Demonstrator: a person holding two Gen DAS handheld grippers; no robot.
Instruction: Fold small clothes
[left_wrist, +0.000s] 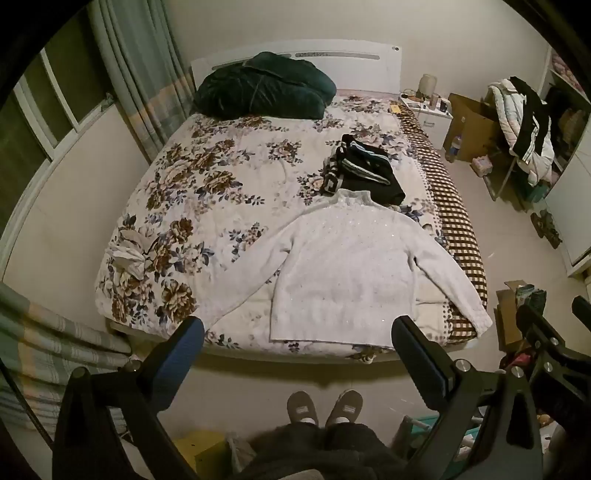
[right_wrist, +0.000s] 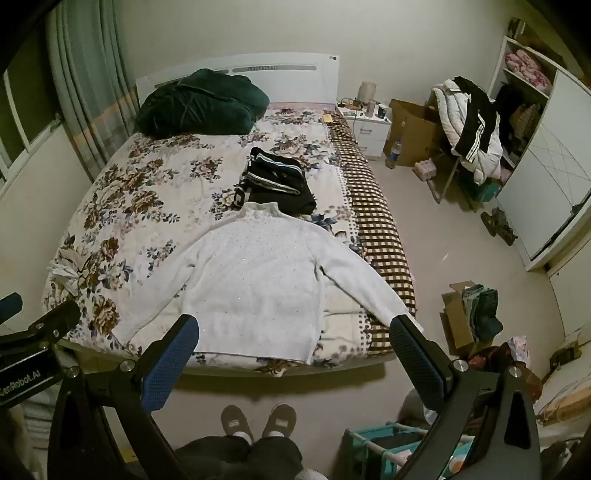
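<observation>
I hold both tools up over the foot of the bed (left_wrist: 258, 155), angled down at it. The left hand-held gripper (left_wrist: 297, 328) has its jaws spread as wide as they go, with nothing between the blue pads; the right hand-held gripper (right_wrist: 293, 330) is the same, wide open and empty. I read this as the start: neither tool has touched cloth yet.

The white sweater (right_wrist: 255, 273) lies flat, front up, on the floral quilt (right_wrist: 147, 192), its hem toward me at 6 o'clock near the bed's foot edge and its high collar at 12 o'clock. Both sleeves are fanned out, one toward 8 o'clock, the other toward 4 o'clock with its cuff over the checked blanket (right_wrist: 373, 236) at the bed's side. Laid out like this, I judge it ready for folding the sleeves inward first.

Just beyond the collar, touching or nearly so, sits a dark pile of striped clothes (right_wrist: 277, 179), probably the stack of garments for this task. A small crumpled pale cloth (left_wrist: 127, 254) waits at 9 o'clock near the quilt's edge. A dark green duvet (left_wrist: 264, 86) is bundled against the headboard, well clear of my working area.

My slippers (left_wrist: 321, 408) show I stand at the foot of the bed, centred on the sweater.
</observation>
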